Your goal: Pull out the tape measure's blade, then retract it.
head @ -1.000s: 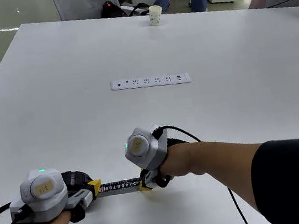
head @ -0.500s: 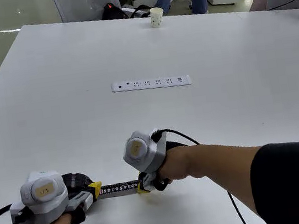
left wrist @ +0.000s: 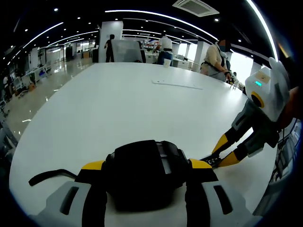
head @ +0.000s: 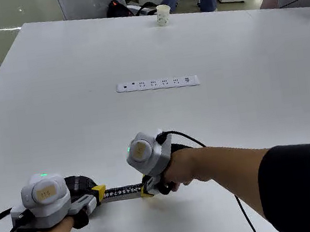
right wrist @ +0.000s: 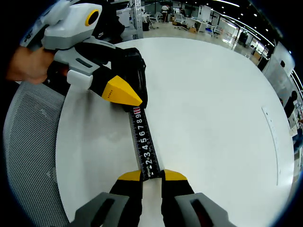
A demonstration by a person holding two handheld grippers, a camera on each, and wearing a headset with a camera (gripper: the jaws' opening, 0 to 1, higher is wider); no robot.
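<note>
- White workbench (head: 225,83) runs wide and mostly bare, with a power strip (head: 157,84) lying flat near its middle. A paper cup (head: 162,14) stands well beyond the strip at the far edge.
- On my side of the power strip, well apart from it and off toward the left, I have the tape measure's black case (right wrist: 135,71) resting on the tabletop.
- My left gripper (left wrist: 148,165) is clenched around that case, one yellow-tipped jaw on each flank, pinning it in place.
- My right gripper (right wrist: 151,176) sits to the right of the case, also on my side of the power strip. Its jaws are pinched onto the free end of the blade (right wrist: 143,144).
- A short run of blade shows between case and right gripper, lying flat along the table with its printed numbers facing up.
- I judge this as the pull-out step, early on: the blade is only a little way out, and retraction is not yet due.
- Next I should draw the right gripper straight away from the case along the blade's own line, with the left holding firm. The blade should stay low and untwisted so it cannot kink or slip from the pinch.
</note>
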